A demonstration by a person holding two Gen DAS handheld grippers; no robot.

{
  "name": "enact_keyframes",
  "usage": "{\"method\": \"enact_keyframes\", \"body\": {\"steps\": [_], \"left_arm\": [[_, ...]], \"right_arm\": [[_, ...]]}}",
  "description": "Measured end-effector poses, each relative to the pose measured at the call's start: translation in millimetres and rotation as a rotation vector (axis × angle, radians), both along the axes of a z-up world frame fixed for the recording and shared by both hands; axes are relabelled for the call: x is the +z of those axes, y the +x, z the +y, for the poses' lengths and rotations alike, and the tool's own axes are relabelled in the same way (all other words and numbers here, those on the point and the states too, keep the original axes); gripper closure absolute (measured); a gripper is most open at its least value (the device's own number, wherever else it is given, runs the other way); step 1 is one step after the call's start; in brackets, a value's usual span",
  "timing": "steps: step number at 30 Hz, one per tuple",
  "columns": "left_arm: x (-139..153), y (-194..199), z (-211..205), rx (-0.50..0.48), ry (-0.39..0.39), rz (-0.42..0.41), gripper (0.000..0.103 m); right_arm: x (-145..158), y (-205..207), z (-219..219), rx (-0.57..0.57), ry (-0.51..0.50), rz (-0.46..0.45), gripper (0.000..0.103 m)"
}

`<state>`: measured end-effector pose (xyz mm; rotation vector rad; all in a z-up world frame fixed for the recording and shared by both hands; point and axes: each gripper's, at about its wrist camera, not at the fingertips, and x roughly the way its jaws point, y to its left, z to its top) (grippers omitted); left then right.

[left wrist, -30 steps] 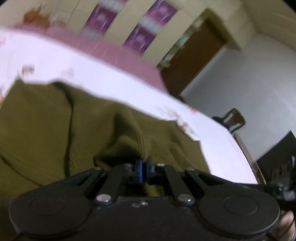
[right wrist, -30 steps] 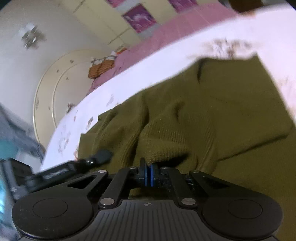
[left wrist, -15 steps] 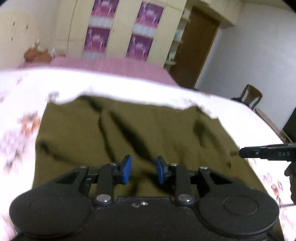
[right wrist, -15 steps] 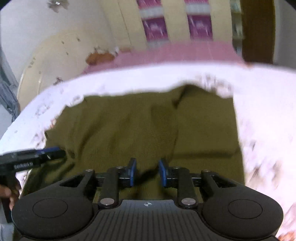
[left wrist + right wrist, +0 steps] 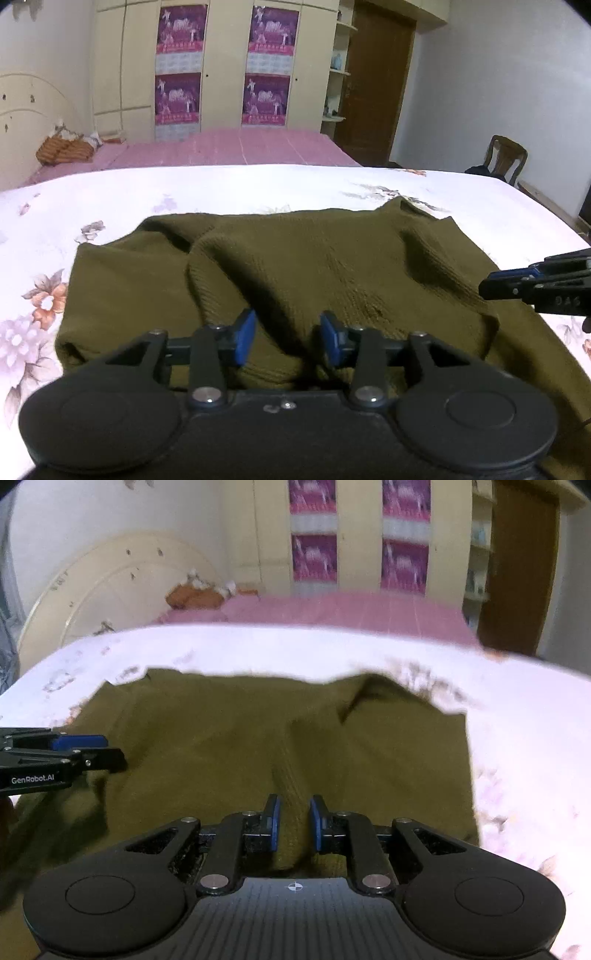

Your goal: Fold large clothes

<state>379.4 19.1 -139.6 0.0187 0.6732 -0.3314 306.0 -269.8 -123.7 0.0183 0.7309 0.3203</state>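
Observation:
An olive-green knit sweater (image 5: pixel 332 266) (image 5: pixel 221 746) lies folded and rumpled on a white floral bedsheet (image 5: pixel 221 184) (image 5: pixel 517 720). My left gripper (image 5: pixel 287 338) hovers over its near edge. The jaws are opening, and the pads press on nothing, with only cloth lying below them. My right gripper (image 5: pixel 294 823) is over the sweater's near right part, its jaws closing around a raised ridge of knit that stands between the pads. Each gripper shows side-on in the other's view, the right gripper (image 5: pixel 509 284) at the sweater's right edge and the left gripper (image 5: pixel 99 749) at its left.
Behind the white bed is a pink-covered bed (image 5: pixel 236 151) with a woven basket (image 5: pixel 64 151) on it. Cream wardrobes with purple posters (image 5: pixel 266 62) and a brown door (image 5: pixel 373 81) line the back wall. A wooden chair (image 5: pixel 506 155) stands at the right.
A second ago both grippers were shut on folds of the sweater and tilted. Both let go, rolled level and drew back. The right jaws have since narrowed again.

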Motion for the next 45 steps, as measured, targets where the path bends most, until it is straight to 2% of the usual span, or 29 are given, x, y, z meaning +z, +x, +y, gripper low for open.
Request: {"method": "enact_keyframes", "body": {"steps": [4, 8, 10, 11, 14, 16, 17, 20, 23, 27, 31, 34, 37, 40, 41, 42, 43, 45], "left_arm": [[-27, 21, -10, 0.009, 0.03, 0.086, 0.065], [-17, 16, -14, 0.01, 0.045, 0.076, 0.064], [-8, 3, -9, 0.022, 0.062, 0.052, 0.034], [-5, -6, -7, 0.045, 0.1, 0.023, 0.003], [2, -35, 6, 0.044, 0.159, 0.004, 0.003], [1, -59, 24, 0.065, 0.161, 0.027, 0.006], [0, -68, 33, 0.071, 0.15, 0.044, 0.01], [-7, -100, 64, 0.105, 0.131, 0.118, 0.025], [-12, -133, 89, 0.143, 0.105, 0.173, 0.029], [-11, -166, 113, 0.163, -0.02, 0.237, 0.031], [-16, -186, 123, 0.153, -0.144, 0.28, 0.032], [-19, -195, 130, 0.146, -0.274, 0.31, 0.034], [-26, -199, 132, 0.124, -0.409, 0.363, 0.044], [-32, -197, 129, 0.112, -0.449, 0.359, 0.045], [-34, -193, 131, 0.124, -0.471, 0.361, 0.055], [-37, -189, 133, 0.141, -0.492, 0.37, 0.076], [-41, -186, 133, 0.158, -0.498, 0.384, 0.092], [-44, -182, 133, 0.17, -0.499, 0.376, 0.095]], "right_arm": [[-41, 20, 8, -0.009, -0.032, 0.112, 0.086], [-29, 22, 4, -0.013, 0.002, 0.113, 0.086], [-13, 7, -11, -0.035, 0.068, 0.073, 0.086], [-7, 0, -19, -0.043, 0.084, 0.072, 0.086], [4, -28, -43, -0.084, 0.103, 0.078, 0.085], [7, -54, -64, -0.127, 0.109, 0.082, 0.052], [9, -69, -74, -0.154, 0.103, 0.074, 0.034], [3, -105, -103, -0.199, 0.111, 0.133, 0.035], [-5, -137, -135, -0.248, 0.209, 0.227, 0.058], [-12, -170, -166, -0.29, 0.315, 0.296, 0.058], [-19, -187, -182, -0.281, 0.43, 0.356, 0.058], [-23, -193, -188, -0.258, 0.491, 0.379, 0.058], [-28, -199, -182, -0.2, 0.55, 0.408, 0.058], [-37, -200, -180, -0.155, 0.63, 0.429, 0.061], [-41, -196, -180, -0.151, 0.656, 0.435, 0.073], [-47, -190, -181, -0.152, 0.68, 0.448, 0.087], [-52, -185, -181, -0.15, 0.708, 0.46, 0.091], [-58, -177, -180, -0.124, 0.732, 0.46, 0.095]]}}
